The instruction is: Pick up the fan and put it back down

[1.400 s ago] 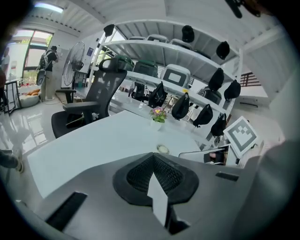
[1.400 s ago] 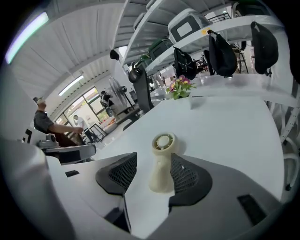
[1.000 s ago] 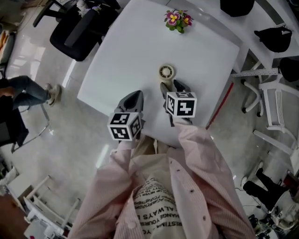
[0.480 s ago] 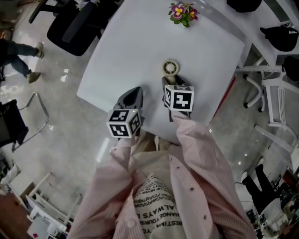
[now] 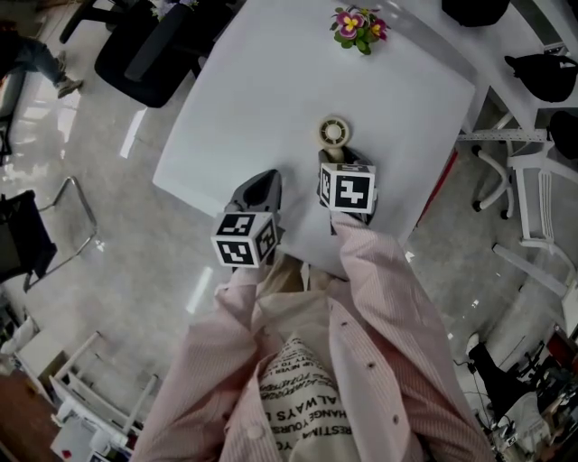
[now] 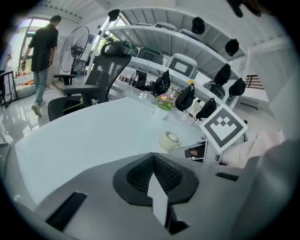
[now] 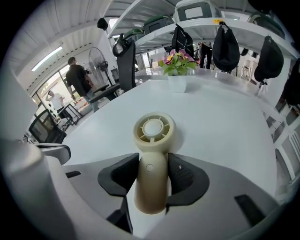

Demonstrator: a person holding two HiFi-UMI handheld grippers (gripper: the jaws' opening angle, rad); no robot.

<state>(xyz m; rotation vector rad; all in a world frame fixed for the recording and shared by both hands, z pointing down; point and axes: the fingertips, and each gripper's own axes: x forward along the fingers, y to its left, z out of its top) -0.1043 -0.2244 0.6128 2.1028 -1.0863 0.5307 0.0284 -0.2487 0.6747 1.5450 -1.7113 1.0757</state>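
Note:
A cream hand-held fan (image 5: 333, 133) lies flat on the white table (image 5: 253, 90), round head away from me. In the right gripper view its handle (image 7: 151, 180) runs back between the two black pads, and both pads touch its sides. My right gripper (image 5: 339, 162) has just been closing on that handle and is shut on it. The fan still rests on the tabletop. My left gripper (image 5: 264, 185) hovers to the left over the table's near edge, shut and empty (image 6: 153, 176); from there the fan (image 6: 169, 139) shows ahead to the right.
A small pot of pink and yellow flowers (image 5: 358, 25) stands at the table's far end. A black office chair (image 5: 149, 50) is at the far left, white chairs (image 5: 533, 207) on the right. A person (image 6: 42, 56) walks in the background.
My right gripper has tipped downward and crept up to the fan, whose handle now lies between its jaws. The left gripper has stayed put. The person at the left has walked off.

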